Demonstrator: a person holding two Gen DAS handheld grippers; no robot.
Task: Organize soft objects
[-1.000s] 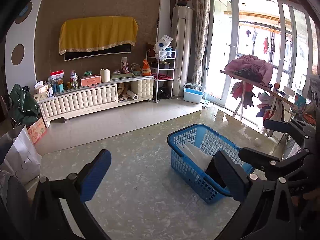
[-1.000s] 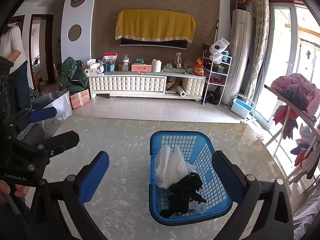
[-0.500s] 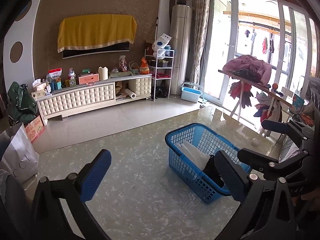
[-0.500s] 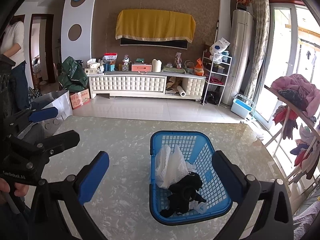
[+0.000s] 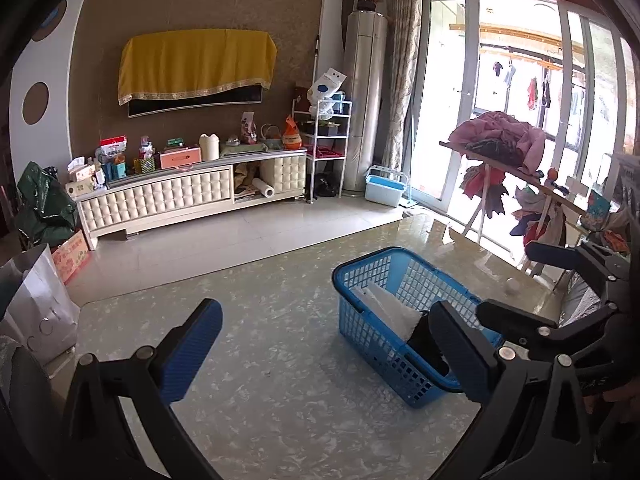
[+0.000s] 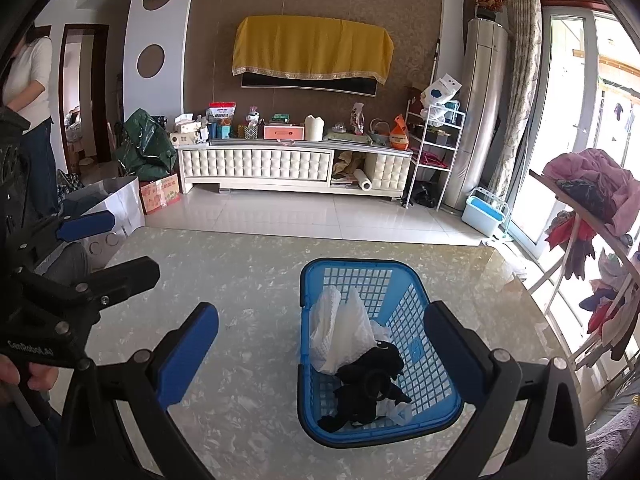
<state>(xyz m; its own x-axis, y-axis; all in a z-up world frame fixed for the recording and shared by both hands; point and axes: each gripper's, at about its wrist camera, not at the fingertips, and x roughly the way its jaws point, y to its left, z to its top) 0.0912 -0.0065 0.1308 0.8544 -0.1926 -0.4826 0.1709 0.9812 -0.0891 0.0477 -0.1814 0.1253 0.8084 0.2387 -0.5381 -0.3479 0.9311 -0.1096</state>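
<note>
- The left gripper (image 5: 320, 356) fills the bottom of the left wrist view, its jaws spread wide with nothing between them; the lower parts of both fingers run off the bottom edge of the frame.
- The right gripper (image 6: 320, 354) sits the same way at the bottom of the right wrist view, wide apart and holding nothing, and its right finger covers the near right corner of the blue basket (image 6: 436, 360).
- In the left wrist view the basket (image 5: 360, 320) stands at lower right on the marbled table (image 5: 256, 408), and the left gripper's right finger hides its near end.
- At the right edge of that view the right gripper shows from the side; the hand holding it is mostly cut off and dark.
- In the basket a white cloth (image 6: 344, 332) stands crumpled toward the far left side, touching a black soft item (image 6: 368, 384) that lies at the near end; what kind of thing the black one is cannot be made out.
- From the left wrist view only a slice of the white cloth (image 5: 390, 308) shows above the basket wall, and the black item is almost wholly hidden.
- At the left edge of the right wrist view the left gripper (image 6: 108, 246) shows side-on, with part of a hand below it.
- Farther off, a white TV cabinet (image 6: 256, 164) lines the wall under a yellow cloth (image 6: 312, 52).
- A person (image 6: 28, 120) in the upper left is cut off by the frame edge.
</note>
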